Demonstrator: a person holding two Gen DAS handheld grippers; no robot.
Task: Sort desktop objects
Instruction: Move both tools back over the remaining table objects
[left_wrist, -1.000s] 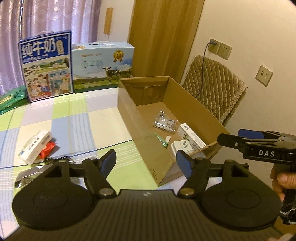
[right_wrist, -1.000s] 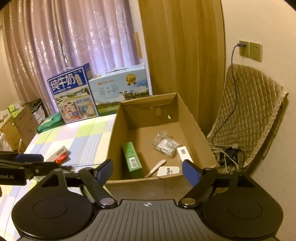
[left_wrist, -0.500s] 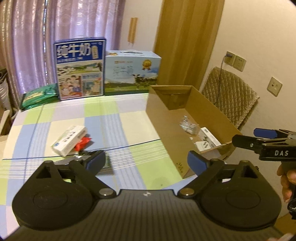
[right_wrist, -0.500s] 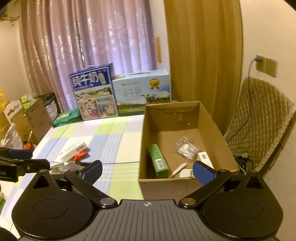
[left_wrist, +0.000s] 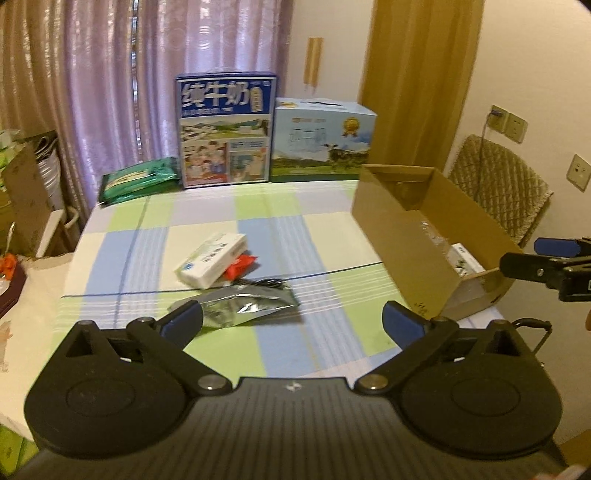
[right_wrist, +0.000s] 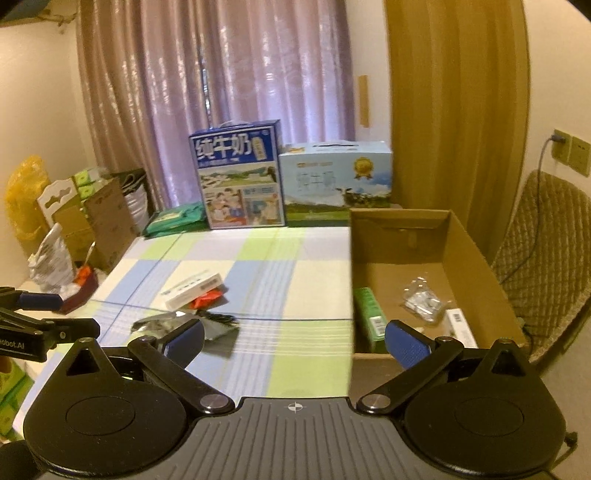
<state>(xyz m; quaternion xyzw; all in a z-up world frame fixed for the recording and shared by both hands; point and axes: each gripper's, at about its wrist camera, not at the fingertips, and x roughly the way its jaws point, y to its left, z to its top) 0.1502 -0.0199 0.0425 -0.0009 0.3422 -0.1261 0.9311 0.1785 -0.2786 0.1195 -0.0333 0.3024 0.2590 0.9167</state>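
Left gripper (left_wrist: 291, 319): jaws spread wide, nothing held, above the near table edge. Right gripper (right_wrist: 294, 338): also wide and empty, near the cardboard box (right_wrist: 476, 254).

Sorting looks partly done. Already in the box: a green carton (right_wrist: 369, 319), a clear packet (right_wrist: 423, 299), a white carton (right_wrist: 460, 325).

Left on the checked tablecloth (left_wrist: 314, 236): silver foil pouch (left_wrist: 245, 308) just ahead of the left gripper's left finger; beyond it a black tangle, hard to identify (left_wrist: 264, 283), a red wrapper (left_wrist: 241, 266), a white box (left_wrist: 211, 260). Box lies to their right.
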